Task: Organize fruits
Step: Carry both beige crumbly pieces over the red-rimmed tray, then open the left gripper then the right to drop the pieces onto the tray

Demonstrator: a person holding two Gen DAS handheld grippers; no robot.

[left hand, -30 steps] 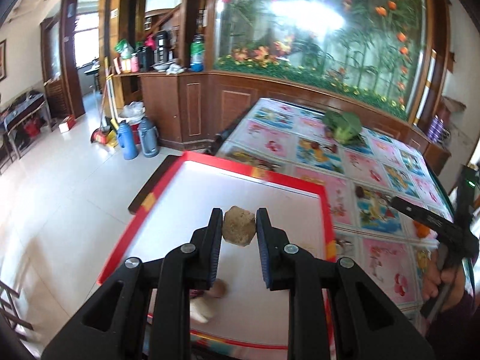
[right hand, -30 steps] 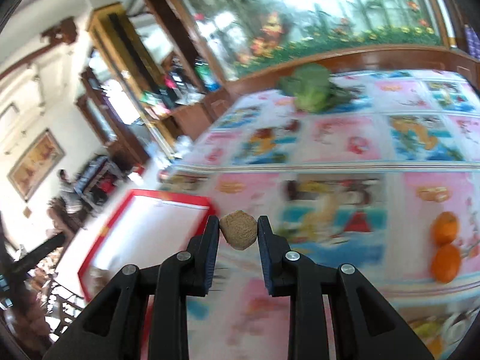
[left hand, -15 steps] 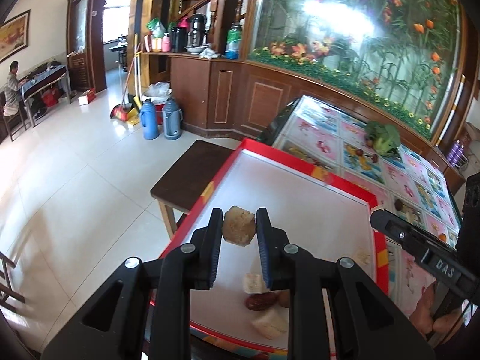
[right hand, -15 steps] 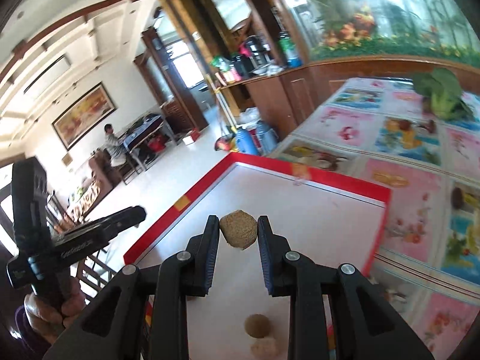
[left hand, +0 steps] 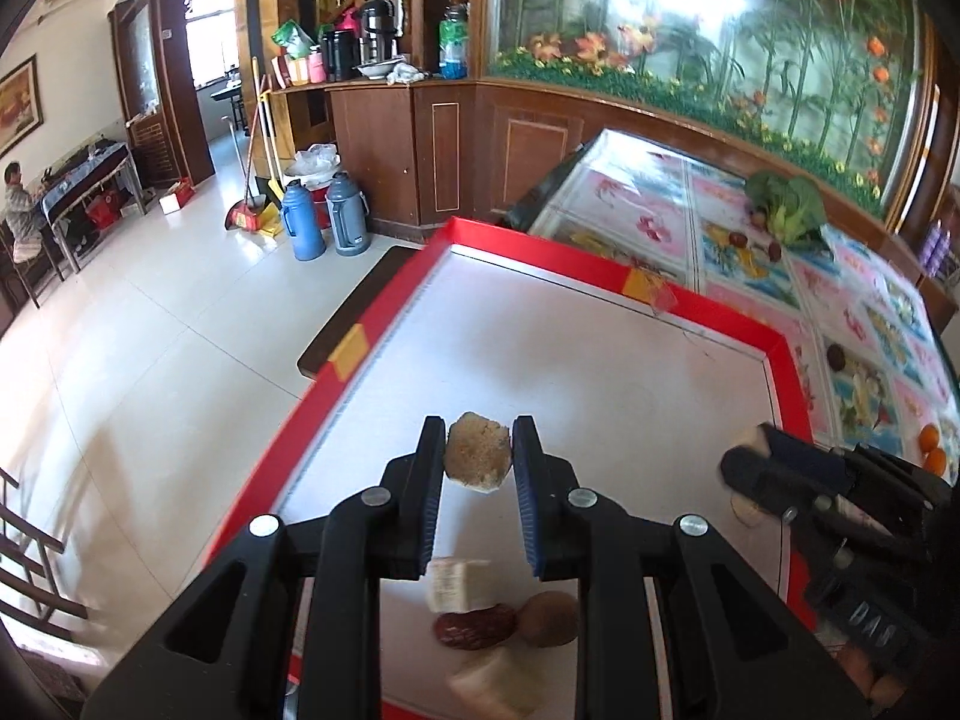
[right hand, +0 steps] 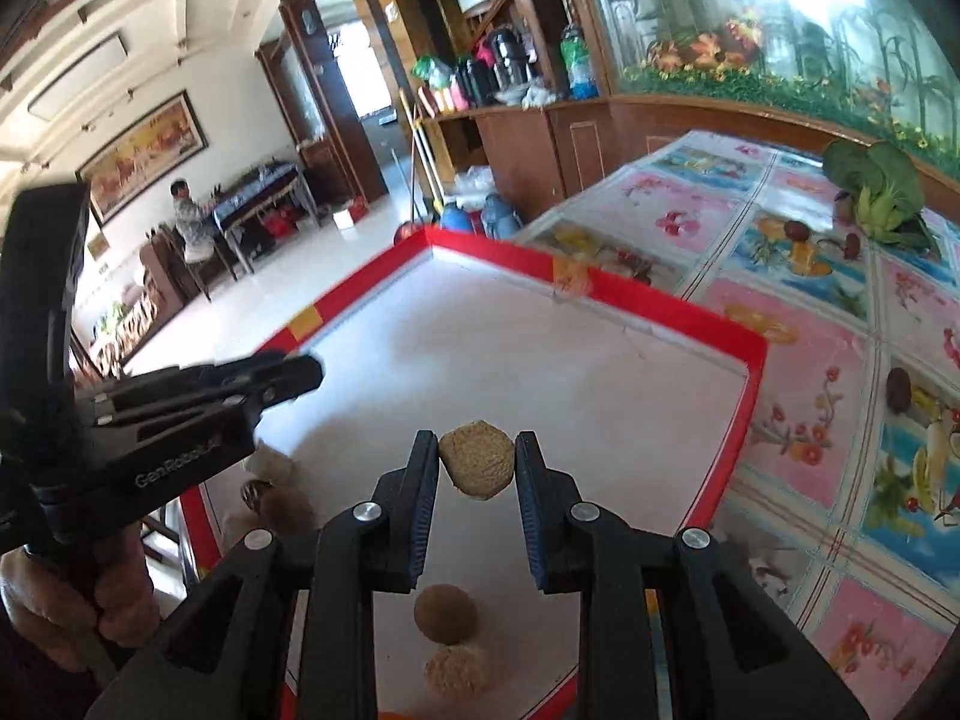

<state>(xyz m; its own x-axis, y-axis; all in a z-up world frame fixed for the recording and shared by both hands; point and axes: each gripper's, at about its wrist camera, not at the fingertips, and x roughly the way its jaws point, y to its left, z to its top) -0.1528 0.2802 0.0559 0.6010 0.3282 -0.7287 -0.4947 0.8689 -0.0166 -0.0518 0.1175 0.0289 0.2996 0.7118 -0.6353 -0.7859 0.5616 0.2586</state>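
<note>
We see both grippers over the red-rimmed tray: left gripper clamps a tan lump; right gripper clamps another tan lump.

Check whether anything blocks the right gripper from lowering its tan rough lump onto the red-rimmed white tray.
Partly: the right gripper holds the tan rough lump above the red-rimmed white tray; a round brown fruit lies just below. Bare tray lies ahead.
</note>
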